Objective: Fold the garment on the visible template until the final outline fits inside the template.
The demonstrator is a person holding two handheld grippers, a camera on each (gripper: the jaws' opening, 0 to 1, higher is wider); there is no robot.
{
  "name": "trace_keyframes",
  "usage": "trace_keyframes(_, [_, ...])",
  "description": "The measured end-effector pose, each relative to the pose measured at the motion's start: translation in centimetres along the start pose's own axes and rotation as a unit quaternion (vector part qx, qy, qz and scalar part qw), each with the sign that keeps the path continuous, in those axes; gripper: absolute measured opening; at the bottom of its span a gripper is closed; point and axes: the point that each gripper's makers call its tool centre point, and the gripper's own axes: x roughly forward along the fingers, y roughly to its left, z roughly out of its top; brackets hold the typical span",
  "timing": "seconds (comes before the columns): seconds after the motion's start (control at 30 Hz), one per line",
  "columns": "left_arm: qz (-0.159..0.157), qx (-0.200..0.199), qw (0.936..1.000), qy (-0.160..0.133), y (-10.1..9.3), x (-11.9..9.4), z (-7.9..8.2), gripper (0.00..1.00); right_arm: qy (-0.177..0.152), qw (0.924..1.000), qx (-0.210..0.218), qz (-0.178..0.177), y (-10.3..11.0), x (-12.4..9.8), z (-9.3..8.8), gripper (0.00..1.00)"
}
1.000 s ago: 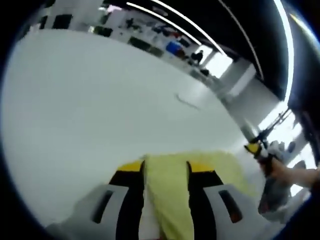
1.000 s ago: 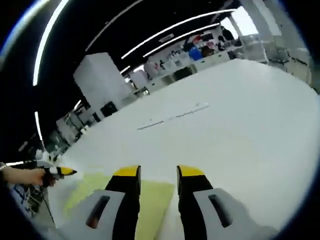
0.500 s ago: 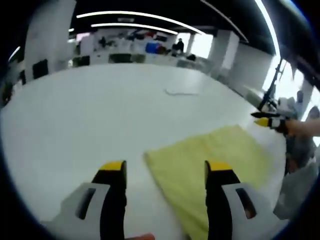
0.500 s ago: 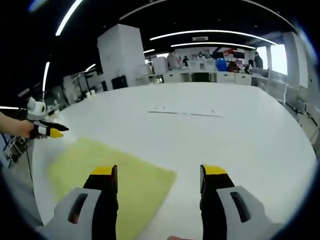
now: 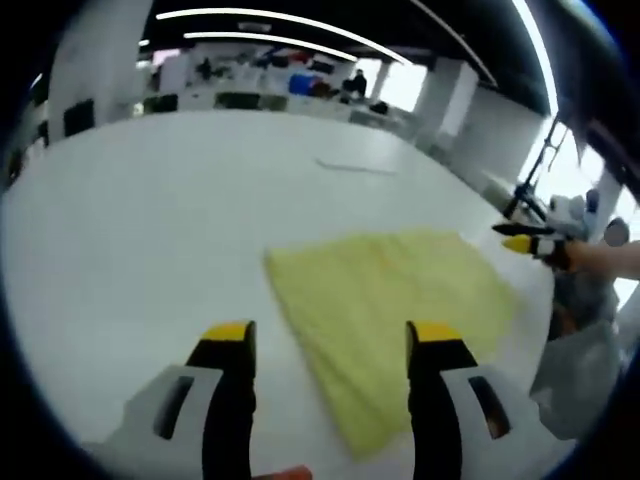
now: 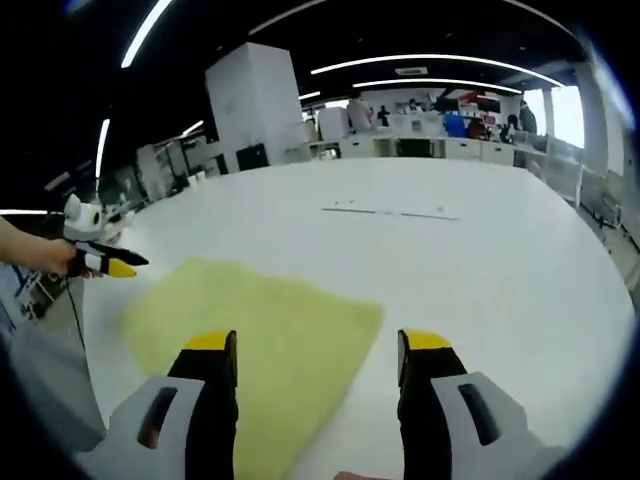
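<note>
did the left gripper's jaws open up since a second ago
Yes. The left gripper was clamped on the yellow garment a second ago; now its jaws stand wide apart, and the garment lies flat on the white table.

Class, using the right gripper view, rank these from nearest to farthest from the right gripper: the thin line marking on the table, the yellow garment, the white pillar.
1. Yellow garment, lying between and left of the right gripper jaws.
2. Thin line marking, mid-table, ahead.
3. White pillar, beyond the table, upper left.
</note>
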Motion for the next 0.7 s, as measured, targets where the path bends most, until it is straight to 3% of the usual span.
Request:
trace_keyframes(0.3, [-0.011,-0.007,0.9999,-0.006,-1.8,-1.6,-0.5,0.57,-0.012,0.9994,0.031,-0.010,1.2,-1.8,-0.5,0.65])
trace_keyframes(0.7, [-0.017,-0.014,0.9997,-0.012,-3.6,-3.3,-1.5,0.56,-0.003,0.9998,0.018,-0.013,2.6,-4.0,-1.8,0.65])
